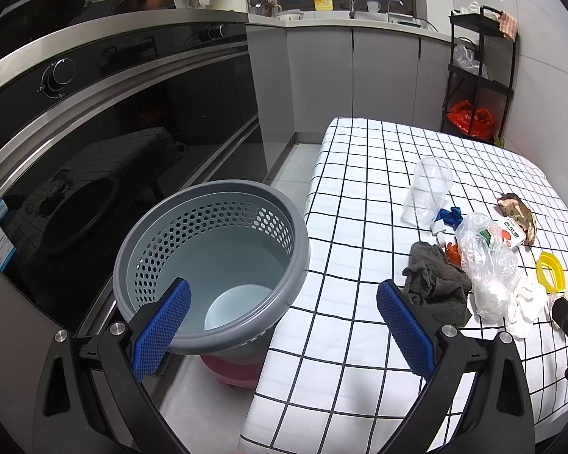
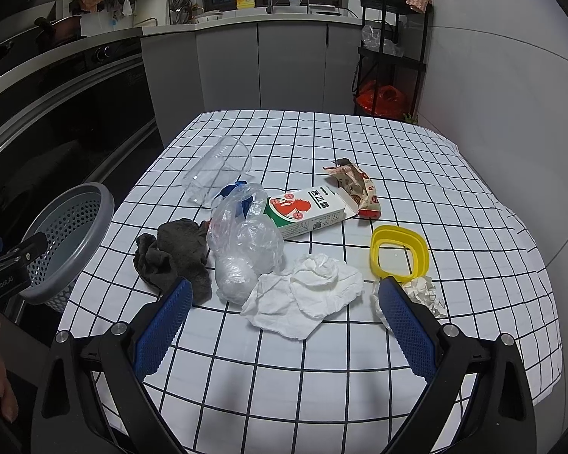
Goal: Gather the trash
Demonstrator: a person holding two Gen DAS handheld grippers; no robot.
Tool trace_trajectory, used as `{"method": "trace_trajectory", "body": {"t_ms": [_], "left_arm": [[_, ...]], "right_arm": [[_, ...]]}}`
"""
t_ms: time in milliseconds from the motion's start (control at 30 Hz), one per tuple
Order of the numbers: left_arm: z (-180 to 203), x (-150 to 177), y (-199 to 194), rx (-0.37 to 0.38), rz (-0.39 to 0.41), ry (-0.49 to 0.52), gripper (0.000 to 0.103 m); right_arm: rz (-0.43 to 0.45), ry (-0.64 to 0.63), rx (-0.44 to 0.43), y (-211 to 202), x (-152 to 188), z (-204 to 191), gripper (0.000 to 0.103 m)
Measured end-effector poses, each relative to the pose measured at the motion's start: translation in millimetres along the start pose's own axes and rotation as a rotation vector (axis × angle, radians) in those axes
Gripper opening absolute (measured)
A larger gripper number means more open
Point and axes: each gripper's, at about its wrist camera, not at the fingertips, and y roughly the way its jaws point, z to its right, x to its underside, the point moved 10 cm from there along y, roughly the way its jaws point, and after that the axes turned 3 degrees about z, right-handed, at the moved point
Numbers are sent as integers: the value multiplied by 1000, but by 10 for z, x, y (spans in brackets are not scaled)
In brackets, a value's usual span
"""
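Observation:
Trash lies on the checked tablecloth (image 2: 322, 359): a clear plastic cup (image 2: 217, 176) on its side, a crumpled plastic bag (image 2: 246, 242), a dark grey rag (image 2: 178, 261), a white and green carton (image 2: 308, 213), a snack wrapper (image 2: 356, 185), a yellow ring lid (image 2: 399, 251), white tissue (image 2: 310, 295) and a small paper wad (image 2: 424, 293). My right gripper (image 2: 284, 325) is open just short of the tissue. My left gripper (image 1: 284, 321) is open between the grey perforated bin (image 1: 212, 265) and the rag (image 1: 437, 283). A white round object (image 1: 238, 306) lies inside the bin.
The bin stands on a red stool (image 1: 234, 370) left of the table, beside a dark oven front (image 1: 94, 143). Grey cabinets (image 2: 261, 68) and a sink counter are behind the table. A black shelf rack (image 2: 392, 49) with a red bag stands at the back right.

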Motion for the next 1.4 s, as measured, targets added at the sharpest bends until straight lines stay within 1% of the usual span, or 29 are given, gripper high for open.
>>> {"method": "trace_trajectory", "body": {"t_ms": [400, 500, 600, 700, 833, 1000, 1267, 1400], "left_arm": [[-24, 19, 16, -1, -3, 7, 97], [-43, 40, 36, 1, -5, 10, 97], [26, 21, 23, 1, -12, 18, 97], [66, 50, 56, 4, -24, 33, 97], [214, 54, 53, 20, -29, 46, 97], [327, 92, 95, 43, -48, 52, 97], [495, 132, 163, 72, -71, 48, 97], [584, 154, 206, 88, -82, 52, 97]], "right_arm": [[-2, 2, -3, 3, -6, 10, 94], [-6, 12, -20, 6, 5, 22, 94], [-11, 22, -41, 12, 21, 37, 94], [-19, 35, -53, 24, 66, 104, 94], [-26, 45, -51, 39, 133, 238, 94], [-48, 99, -52, 54, 241, 515, 94], [-57, 157, 52, 92, 353, 1019, 94], [-103, 180, 88, 199, 450, 1214, 94]]}}
